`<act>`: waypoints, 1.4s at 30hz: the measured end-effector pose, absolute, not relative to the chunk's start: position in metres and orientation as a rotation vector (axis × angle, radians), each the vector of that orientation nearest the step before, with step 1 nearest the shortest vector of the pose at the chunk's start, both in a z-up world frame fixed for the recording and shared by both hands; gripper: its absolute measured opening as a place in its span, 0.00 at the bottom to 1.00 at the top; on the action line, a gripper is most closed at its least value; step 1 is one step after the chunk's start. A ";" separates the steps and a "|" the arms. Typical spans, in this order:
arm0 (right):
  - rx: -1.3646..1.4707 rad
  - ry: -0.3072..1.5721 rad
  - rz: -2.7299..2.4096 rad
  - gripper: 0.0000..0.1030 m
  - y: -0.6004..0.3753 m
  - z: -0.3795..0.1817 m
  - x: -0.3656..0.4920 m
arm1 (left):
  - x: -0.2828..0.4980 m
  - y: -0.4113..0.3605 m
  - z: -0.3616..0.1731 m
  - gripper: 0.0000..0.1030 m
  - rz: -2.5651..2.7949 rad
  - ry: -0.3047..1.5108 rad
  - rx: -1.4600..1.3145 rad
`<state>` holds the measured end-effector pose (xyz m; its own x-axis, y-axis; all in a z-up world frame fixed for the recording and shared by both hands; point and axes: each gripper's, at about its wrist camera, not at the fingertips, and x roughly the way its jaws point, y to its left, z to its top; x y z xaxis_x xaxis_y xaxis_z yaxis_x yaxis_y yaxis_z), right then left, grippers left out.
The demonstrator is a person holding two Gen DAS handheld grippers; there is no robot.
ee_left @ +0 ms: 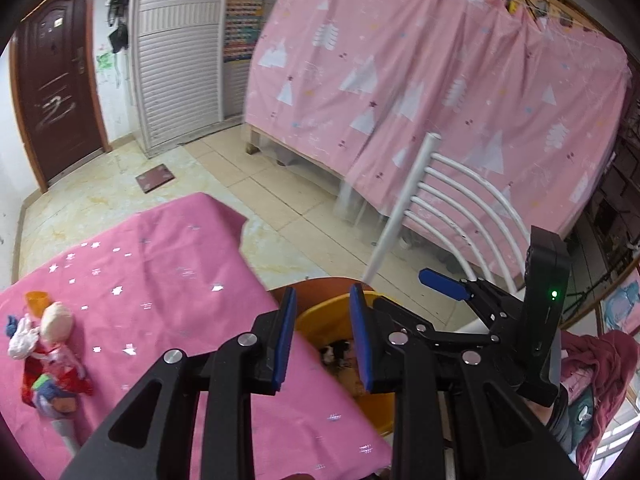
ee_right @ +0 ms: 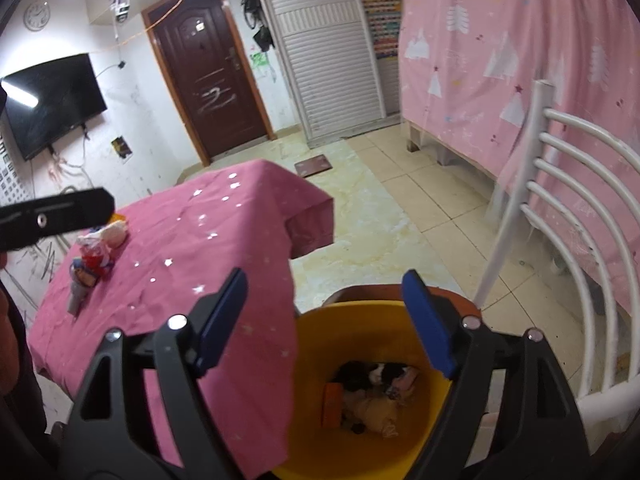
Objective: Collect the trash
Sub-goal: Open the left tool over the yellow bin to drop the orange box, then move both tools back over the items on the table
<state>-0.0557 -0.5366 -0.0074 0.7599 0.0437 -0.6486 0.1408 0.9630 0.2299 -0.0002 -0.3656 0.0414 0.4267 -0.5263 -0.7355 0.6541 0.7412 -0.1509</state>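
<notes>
While both grippers hang over the yellow bin [ee_right: 320, 332], the leftover trash [ee_right: 94, 256] sits well apart on the pink tablecloth [ee_right: 224, 248], out at ten o'clock in the right wrist view and at nine o'clock in the left one. The right gripper [ee_right: 328, 320] has its jaws spread wide, nothing between the pads, the bin mouth straight below with wrappers already inside. The left gripper [ee_left: 323, 340] shows a narrow gap, and it looks empty, though the bin's contents behind it blur the read. That pile on the cloth — a red wrapper, a pale crumpled ball, something orange — runs roughly from near to far along the table's left side. The left gripper looks the nearer of the two, so I'd expect it to swing across toward the pile, and it needs to open up first.
</notes>
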 end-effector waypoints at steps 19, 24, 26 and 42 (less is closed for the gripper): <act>0.158 0.760 0.105 0.74 -0.432 0.002 0.015 | 0.072 -0.209 0.055 0.20 -0.462 0.827 0.095; 0.122 0.775 0.145 0.74 -0.406 0.003 0.031 | 0.090 -0.164 0.050 0.20 -0.389 0.844 0.067; 0.110 0.783 0.162 0.74 -0.394 0.003 0.039 | 0.097 -0.146 0.047 0.20 -0.365 0.850 0.055; 0.010 0.795 0.257 0.74 -0.312 0.014 0.080 | 0.122 -0.062 -0.008 0.20 -0.290 0.961 -0.011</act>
